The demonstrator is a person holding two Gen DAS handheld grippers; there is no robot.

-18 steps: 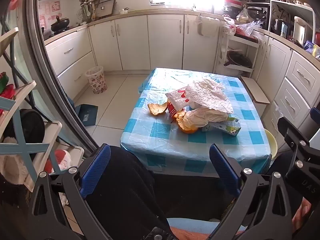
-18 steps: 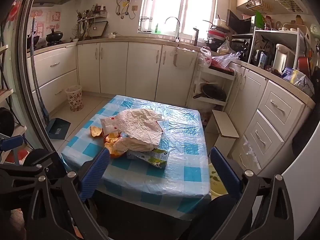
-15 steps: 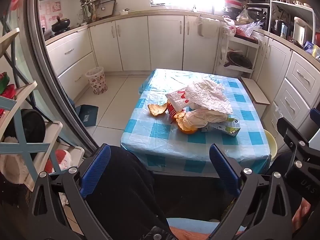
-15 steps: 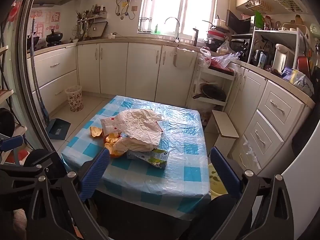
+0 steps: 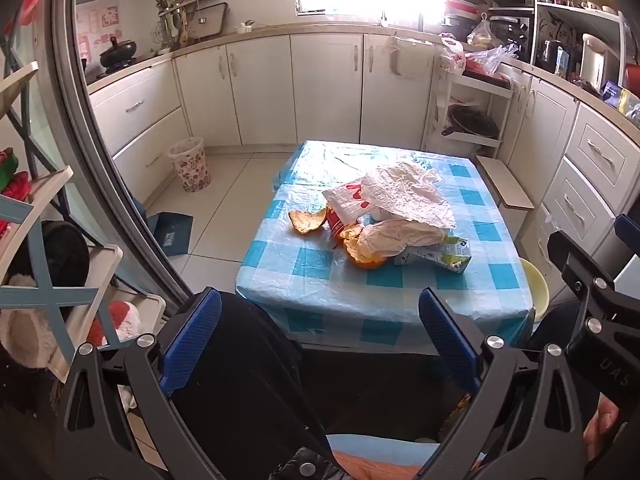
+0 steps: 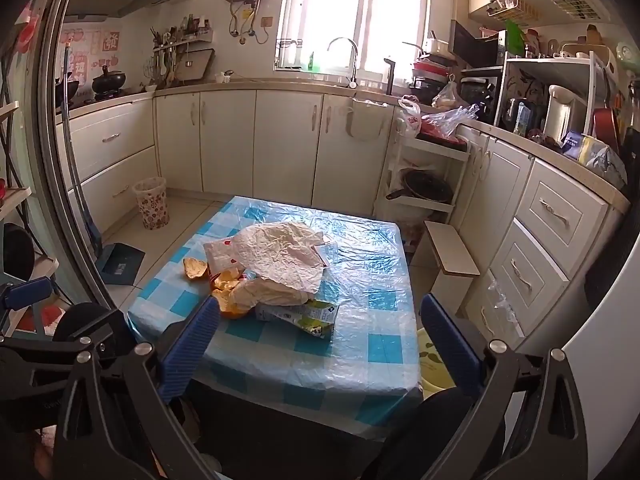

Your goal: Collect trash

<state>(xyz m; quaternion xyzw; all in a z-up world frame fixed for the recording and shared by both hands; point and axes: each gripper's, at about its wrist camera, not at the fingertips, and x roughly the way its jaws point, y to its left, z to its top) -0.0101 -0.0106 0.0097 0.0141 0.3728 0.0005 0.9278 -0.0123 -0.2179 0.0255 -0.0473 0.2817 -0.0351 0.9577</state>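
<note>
The left gripper (image 5: 320, 340) stood with its blue-padded jaws wide apart and nothing between them; the right gripper (image 6: 318, 340) was spread just as wide and just as empty. Both hung short of the near edge of the small table under a blue-and-white checked plastic cloth (image 5: 320, 276), tilted down toward it — neither touched anything.

The trash lay in one heap well ahead of both pairs of tongs, about mid-table. On top was a crumpled white plastic bag with red print (image 5: 400, 196); under it, toward the tongs, a creased cream paper wrapper (image 5: 396, 236); at the heap's near edge sat pieces of orange peel (image 5: 366, 258), touching the wrapper. A flattened green-and-white drink carton (image 6: 304, 314) stuck out from beneath the heap on its near right side, the item closest to the right gripper. One curled piece of orange peel (image 5: 306, 220) lay apart, just left of the heap.

Far beyond the left gripper's left finger, on the tiled floor by the white cabinets, stood a small white wastebasket with a red flower pattern (image 5: 190, 164); nearer, a dark blue dustpan (image 5: 172, 232) lay flat on the floor.
</note>
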